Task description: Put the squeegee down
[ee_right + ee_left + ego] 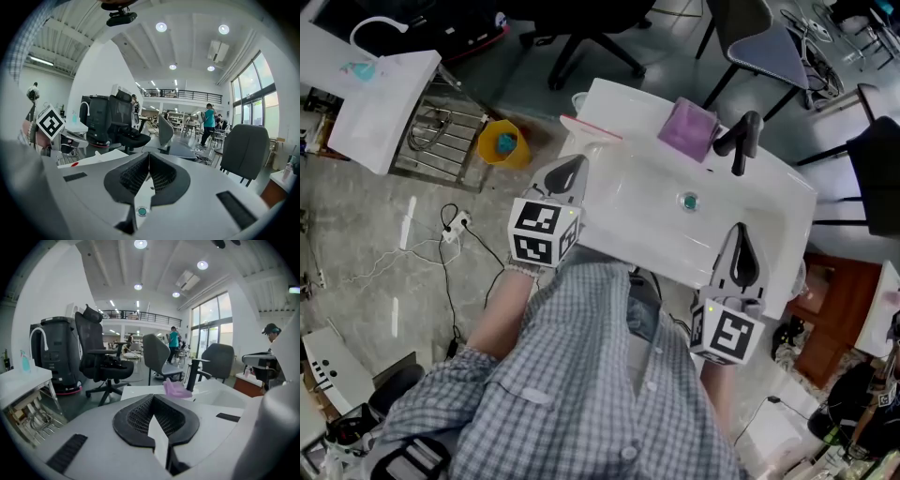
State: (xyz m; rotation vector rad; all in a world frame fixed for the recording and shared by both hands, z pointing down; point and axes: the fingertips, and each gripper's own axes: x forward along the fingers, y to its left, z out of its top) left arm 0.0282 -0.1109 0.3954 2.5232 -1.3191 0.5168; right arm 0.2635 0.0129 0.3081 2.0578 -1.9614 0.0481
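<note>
Closest to me, my left gripper [566, 174] is clenched with nothing in it; in the left gripper view [152, 401] its ribbed pads meet at the tips and only white sink shows past them. My right gripper [741, 248] is also closed and empty, its pads together in the right gripper view [149, 157], and it hovers over the near right side of the sink [769, 202].

The squeegee [591, 128] lies just beyond my left gripper's tips, apart from them, on the sink's far left corner, with its red edge running along the rim (I cannot tell whether any part hangs over). The basin between the two grippers is bare apart from the teal drain [689, 200].

Further along the back rim sits a purple cloth [689, 129], and just beside it stands the black faucet [741, 141], crowding that far edge. Left of the sink the floor drops away, with loose cables [450, 230] nearest, then a yellow bucket [502, 143] and a wire rack [441, 131]. An office chair [591, 47] stands beyond the back rim
</note>
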